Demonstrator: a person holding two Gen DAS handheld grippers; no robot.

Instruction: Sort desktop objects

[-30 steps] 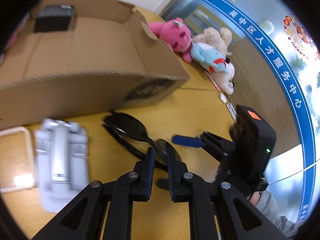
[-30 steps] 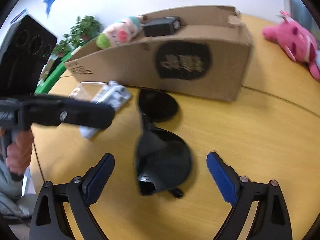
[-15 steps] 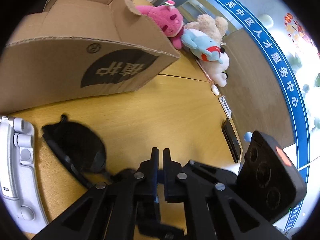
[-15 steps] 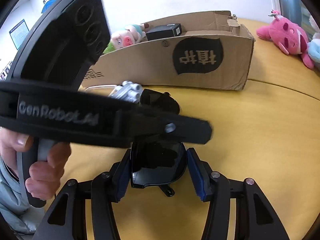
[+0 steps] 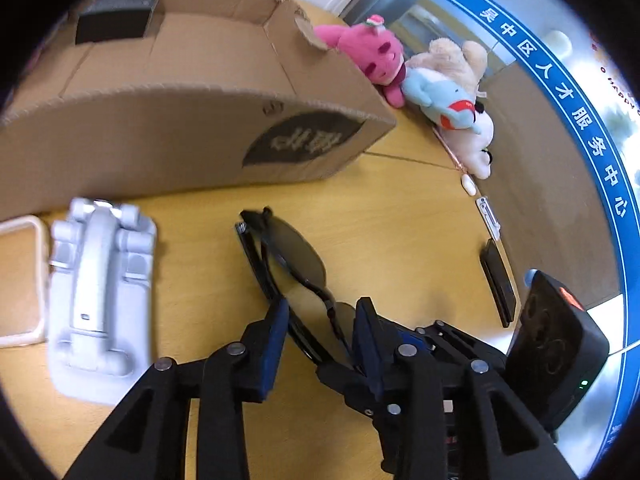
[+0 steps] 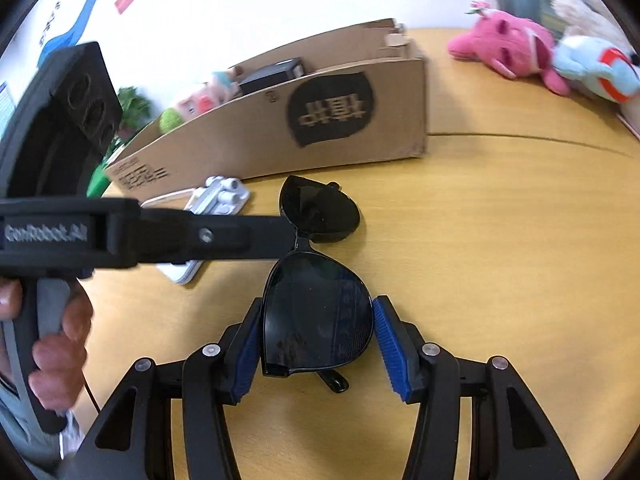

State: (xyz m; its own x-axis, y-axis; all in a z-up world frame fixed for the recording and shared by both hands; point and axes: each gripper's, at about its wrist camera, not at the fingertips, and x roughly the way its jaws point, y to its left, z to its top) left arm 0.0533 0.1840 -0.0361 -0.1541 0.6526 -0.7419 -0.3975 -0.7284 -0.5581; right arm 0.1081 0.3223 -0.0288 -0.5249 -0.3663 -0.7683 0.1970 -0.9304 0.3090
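Sunglasses [image 6: 316, 312] lay folded on the tabletop [image 6: 500, 240] before the cardboard box [image 6: 320, 120], right fingers [image 6: 384, 340] narrowed around one lens, left fingers [image 5: 276, 320] parted astride the bridge; next, presumably, lifting them boxward

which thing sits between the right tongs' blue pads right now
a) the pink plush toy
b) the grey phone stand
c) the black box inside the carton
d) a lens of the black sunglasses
d: in the right wrist view the right tongs straddle the near lens of the black sunglasses lying on the wooden table, one blue pad on each side of it.
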